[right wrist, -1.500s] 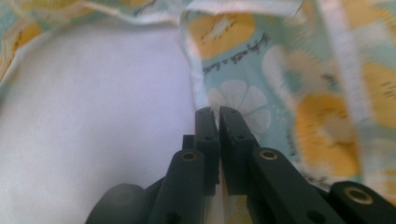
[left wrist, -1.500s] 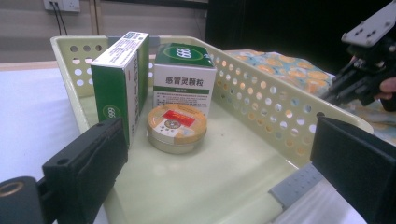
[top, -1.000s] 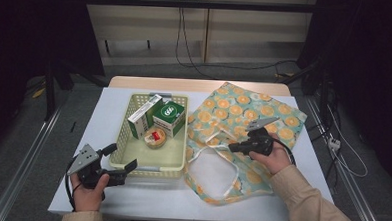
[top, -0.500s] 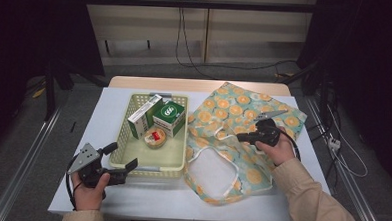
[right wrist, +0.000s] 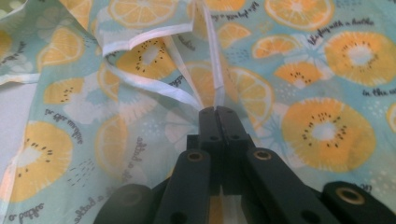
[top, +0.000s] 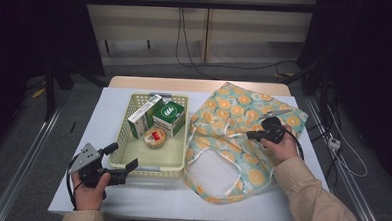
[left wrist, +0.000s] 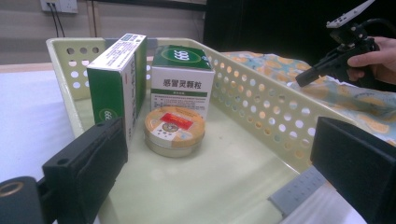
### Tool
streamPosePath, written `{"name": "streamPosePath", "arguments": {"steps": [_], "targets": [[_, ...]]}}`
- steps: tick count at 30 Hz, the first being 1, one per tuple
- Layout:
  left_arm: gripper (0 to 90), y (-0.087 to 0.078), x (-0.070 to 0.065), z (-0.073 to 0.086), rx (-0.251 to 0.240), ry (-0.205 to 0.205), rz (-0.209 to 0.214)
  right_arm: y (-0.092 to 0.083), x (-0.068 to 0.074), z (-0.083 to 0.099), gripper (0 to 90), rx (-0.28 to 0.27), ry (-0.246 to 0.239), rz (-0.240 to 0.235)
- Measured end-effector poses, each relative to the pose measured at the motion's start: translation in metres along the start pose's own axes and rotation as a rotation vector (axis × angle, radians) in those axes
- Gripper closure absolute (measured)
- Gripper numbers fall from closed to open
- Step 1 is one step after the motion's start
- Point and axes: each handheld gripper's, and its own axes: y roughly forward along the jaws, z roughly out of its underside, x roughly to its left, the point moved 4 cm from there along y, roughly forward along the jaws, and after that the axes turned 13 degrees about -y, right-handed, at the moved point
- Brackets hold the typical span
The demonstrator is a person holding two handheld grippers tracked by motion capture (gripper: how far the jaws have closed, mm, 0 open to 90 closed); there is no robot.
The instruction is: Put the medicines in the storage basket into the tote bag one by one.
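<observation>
A fruit-print cloth bag (top: 233, 117) lies flat on the right half of the table. My right gripper (top: 248, 135) is over its middle, shut on the bag's thin white handle strap (right wrist: 212, 70), which comes out of the closed tips (right wrist: 216, 112). A pale yellow perforated basket (top: 149, 169) holds two green-and-white boxes (top: 144, 115) (top: 169, 118) and a round tin (top: 155, 137). My left gripper (top: 122, 156) stands open at the basket's near left corner, its jaws straddling the basket wall (left wrist: 261, 107) with the tin (left wrist: 174, 128) ahead.
The white table top (top: 99, 111) ends in a wooden strip at the far edge. Cables hang behind the table and run along the floor to the right. A loop of the bag's other handle (top: 212, 151) lies near the front edge.
My right gripper has moved right and farther back across the bag, drawing the strap and fabric with it. The left gripper has stayed in place.
</observation>
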Motion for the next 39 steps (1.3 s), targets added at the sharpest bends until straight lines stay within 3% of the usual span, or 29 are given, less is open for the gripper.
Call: {"name": "streamPosePath", "arguments": {"steps": [2,5,14,20,29,32,36,39], "targets": [[3.8,0.0,0.0,0.0,-0.002,-0.001,-0.001,0.001,-0.002,0.005,89.6,0.005,0.009,-0.005],[3.8,0.001,0.001,0.0,-0.001,-0.001,-0.002,0.001,0.001,0.007,82.1,0.016,-0.024,0.002],[3.8,0.004,-0.001,0.001,0.006,0.0,0.005,-0.008,0.033,-0.016,61.4,-0.036,-0.151,-0.005],[3.8,0.003,-0.001,0.0,0.003,-0.002,0.006,-0.017,0.051,-0.028,63.3,-0.092,-0.198,-0.037],[3.8,0.003,-0.001,0.0,0.004,-0.002,0.006,-0.018,0.073,-0.038,64.2,-0.119,-0.242,-0.078],[3.8,0.004,-0.001,0.0,0.003,-0.002,0.006,-0.017,0.078,-0.04,71.9,-0.119,-0.252,-0.085],[3.8,0.004,-0.001,0.0,0.008,0.003,0.007,-0.013,0.082,-0.041,88.1,-0.122,-0.247,-0.136],[3.8,0.004,-0.002,0.001,0.009,0.001,0.009,-0.004,0.084,-0.039,89.4,-0.095,-0.241,-0.165]]}}
